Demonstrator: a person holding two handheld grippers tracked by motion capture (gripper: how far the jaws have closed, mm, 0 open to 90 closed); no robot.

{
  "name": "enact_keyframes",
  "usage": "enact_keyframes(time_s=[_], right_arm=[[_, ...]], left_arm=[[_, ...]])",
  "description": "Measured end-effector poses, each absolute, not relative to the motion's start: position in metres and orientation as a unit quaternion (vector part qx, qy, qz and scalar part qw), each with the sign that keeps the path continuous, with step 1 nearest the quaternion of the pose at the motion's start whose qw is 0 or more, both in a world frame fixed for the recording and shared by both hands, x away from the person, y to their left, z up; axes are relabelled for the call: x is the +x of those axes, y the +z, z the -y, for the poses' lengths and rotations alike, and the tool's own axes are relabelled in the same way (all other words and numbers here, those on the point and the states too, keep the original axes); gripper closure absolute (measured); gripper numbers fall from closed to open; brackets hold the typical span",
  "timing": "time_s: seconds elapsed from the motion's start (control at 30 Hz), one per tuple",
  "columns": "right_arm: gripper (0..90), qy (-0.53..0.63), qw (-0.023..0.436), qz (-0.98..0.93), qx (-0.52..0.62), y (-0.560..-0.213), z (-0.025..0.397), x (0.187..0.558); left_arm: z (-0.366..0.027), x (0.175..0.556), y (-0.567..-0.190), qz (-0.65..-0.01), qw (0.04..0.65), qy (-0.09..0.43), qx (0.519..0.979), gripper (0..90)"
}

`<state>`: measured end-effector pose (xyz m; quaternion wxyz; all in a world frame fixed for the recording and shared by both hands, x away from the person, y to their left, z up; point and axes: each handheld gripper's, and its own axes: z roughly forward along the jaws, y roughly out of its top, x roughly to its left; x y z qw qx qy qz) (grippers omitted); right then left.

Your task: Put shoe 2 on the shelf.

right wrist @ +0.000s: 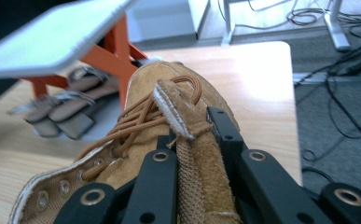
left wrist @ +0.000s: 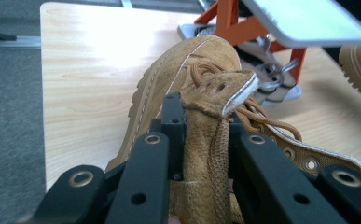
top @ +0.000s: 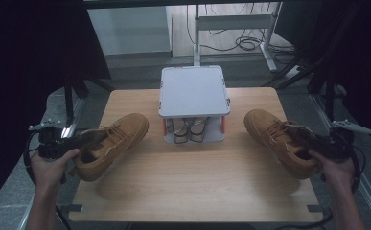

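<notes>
Two tan suede boots lie on the wooden table (top: 192, 182). The left boot (top: 113, 142) points toward the far middle; my left gripper (top: 80, 141) is shut on its tongue (left wrist: 206, 140), which is pinched between the black jaws. The right boot (top: 276, 139) lies at the right side; my right gripper (top: 312, 143) is shut on its tongue (right wrist: 194, 154). Brown laces (right wrist: 136, 121) cross the right boot's front. A hand holds each gripper from the near edge.
A small grey-topped rack (top: 194, 91) on orange legs stands at the table's far middle, with a pair of grey sandals (top: 190, 130) under it. Cables (top: 243, 43) and a metal stand lie on the floor beyond. Bare wood lies between the boots.
</notes>
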<state>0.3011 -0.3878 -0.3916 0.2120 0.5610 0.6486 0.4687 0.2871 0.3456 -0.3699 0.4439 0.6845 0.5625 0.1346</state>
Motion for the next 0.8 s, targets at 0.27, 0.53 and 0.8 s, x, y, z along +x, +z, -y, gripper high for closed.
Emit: enact_keyframes(time_s=[0.27,0.53,0.8], right_arm=[[81.0,0.506,0.207,-0.622,0.56,-0.379,0.376,0.301],[81.0,0.529,0.208,-0.602,0.561,-0.373,0.365,0.306],[81.0,0.54,0.212,-0.588,0.564,-0.367,0.363,0.306]], left_arm=[[-0.347,0.295,-0.361,-0.568,0.467,0.131,0.665,79.0],[-0.343,0.303,-0.354,-0.574,0.476,0.136,0.652,79.0],[-0.341,0.306,-0.345,-0.579,0.489,0.148,0.635,79.0]])
